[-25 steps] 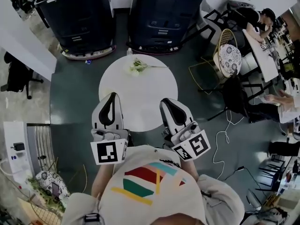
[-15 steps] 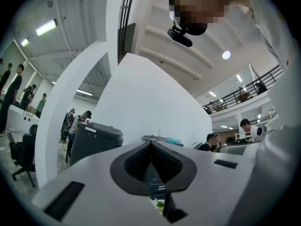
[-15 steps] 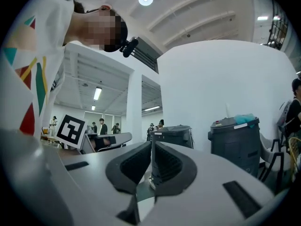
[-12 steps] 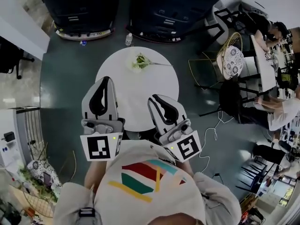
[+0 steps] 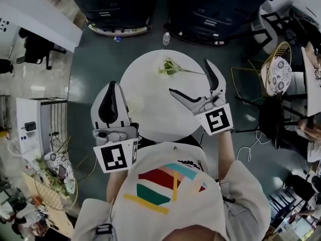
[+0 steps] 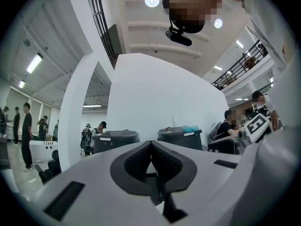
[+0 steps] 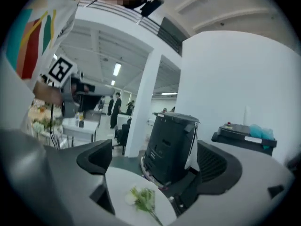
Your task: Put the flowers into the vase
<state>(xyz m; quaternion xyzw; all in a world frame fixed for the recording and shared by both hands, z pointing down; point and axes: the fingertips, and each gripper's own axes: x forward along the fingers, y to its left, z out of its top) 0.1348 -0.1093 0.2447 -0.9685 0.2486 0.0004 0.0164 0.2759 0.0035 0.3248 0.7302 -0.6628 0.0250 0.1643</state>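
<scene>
A small bunch of pale flowers (image 5: 169, 67) with green leaves and a long stem lies on the far side of the round white table (image 5: 150, 104). In the right gripper view the flowers (image 7: 142, 199) lie ahead of and below the jaws. My right gripper (image 5: 191, 77) hovers over the table's right part; its jaws are opening, stand wide, and hold nothing. My left gripper (image 5: 112, 86) is shut and empty at the table's near left edge. The left gripper view shows its shut tips (image 6: 151, 144) and no flowers. I see no vase on the table.
Two dark wheeled bins (image 5: 210, 14) stand beyond the table, with a small bottle (image 5: 166, 38) on the floor between them. A wire chair with a patterned cushion (image 5: 277, 74) is at the right. A patterned cushion with greenery (image 5: 56, 169) sits at the lower left.
My right gripper has gone forward over the table toward the flowers, rolled, and its jaws have swung from shut to wide open. The left gripper stays shut near the table's edge.
</scene>
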